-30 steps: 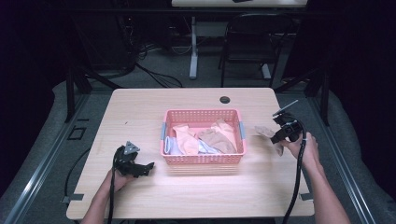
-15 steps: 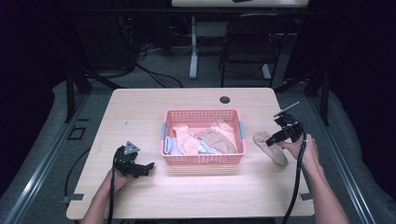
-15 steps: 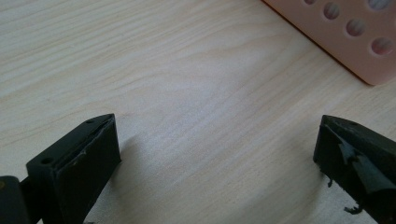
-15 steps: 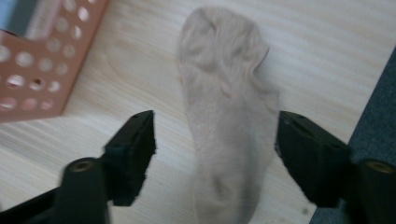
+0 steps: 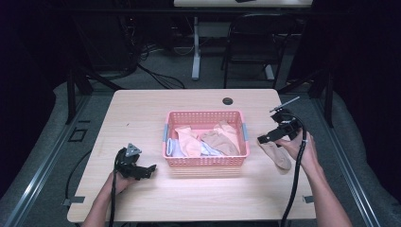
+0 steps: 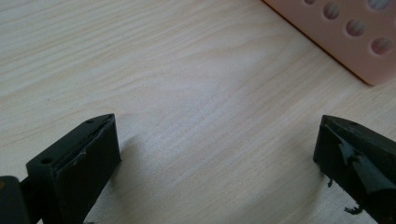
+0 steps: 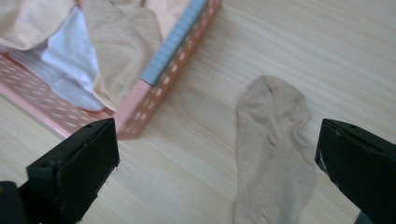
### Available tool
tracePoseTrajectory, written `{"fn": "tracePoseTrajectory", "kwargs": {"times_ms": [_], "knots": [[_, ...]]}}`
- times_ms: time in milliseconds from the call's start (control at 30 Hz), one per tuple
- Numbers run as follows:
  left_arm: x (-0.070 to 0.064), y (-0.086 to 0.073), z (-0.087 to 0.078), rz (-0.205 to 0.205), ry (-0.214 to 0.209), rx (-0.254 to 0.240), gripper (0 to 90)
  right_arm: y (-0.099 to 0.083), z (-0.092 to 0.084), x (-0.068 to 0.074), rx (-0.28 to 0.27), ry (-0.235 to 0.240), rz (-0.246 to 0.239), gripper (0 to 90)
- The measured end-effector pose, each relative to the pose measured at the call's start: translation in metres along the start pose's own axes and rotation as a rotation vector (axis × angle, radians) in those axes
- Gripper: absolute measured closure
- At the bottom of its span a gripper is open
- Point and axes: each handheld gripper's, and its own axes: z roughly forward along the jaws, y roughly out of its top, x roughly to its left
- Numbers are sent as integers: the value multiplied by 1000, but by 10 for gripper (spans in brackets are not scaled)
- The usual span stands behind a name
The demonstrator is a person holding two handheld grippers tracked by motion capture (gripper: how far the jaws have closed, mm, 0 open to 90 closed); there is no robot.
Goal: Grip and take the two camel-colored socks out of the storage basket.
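Two grippers are in my hands, one at each side of the high view. My left gripper (image 5: 150,169) sits low and left of centre, resting on the wooden table (image 5: 142,113) just off the near left corner of the pink basket (image 5: 205,164). In the left gripper view its jaws stand wide apart with bare wood between them, and the basket's perforated wall (image 6: 355,32) cuts across the upper right corner of the frame.

My right gripper (image 5: 263,140) is at the right of the high view, beside the basket's right end, held above a beige sock (image 5: 276,153) that lies flat on the table. That gripper is released too: in the right gripper view the jaws are spread to the lower corners, nothing between them, and the sock (image 7: 275,149) lies on the wood in the lower middle and right of the frame, apart from the basket, whose corner (image 7: 140,100) and grey-blue handle strip (image 7: 173,44) run across the upper left.

Inside the basket I see several more socks (image 5: 208,142), peach, tan and white, heaped loosely. A small dark round hole (image 5: 228,100) marks the table's far edge, above the basket in the high view.
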Motion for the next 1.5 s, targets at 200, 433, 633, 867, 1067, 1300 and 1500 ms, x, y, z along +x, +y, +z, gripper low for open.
{"fn": "tracePoseTrajectory", "kwargs": {"times_ms": [200, 433, 633, 867, 1067, 1300, 1500], "knots": [[0, 0, 0, -1, 1, 0, 2, 12, 1, 26, -20, 35, -65, 0], [0, 0, 0, -1, 1, 0, 2, 34, 14, 55, -9, 51, -149, 8], [0, 0, 0, 0, 0, 0, 1, 55, 31, 71, 16, 64, -191, 14], [0, 0, 0, 0, 0, 0, 2, 68, 59, 84, 80, 82, -228, 87], [0, 0, 0, 0, -1, 0, 1, 74, 88, 91, 150, 90, -230, 155], [0, 0, 0, 0, -1, 0, 1, 77, 108, 91, 207, 72, -215, 243], [0, 0, 0, 1, -1, 0, 1, 76, 124, 88, 264, 51, -206, 311]]}}
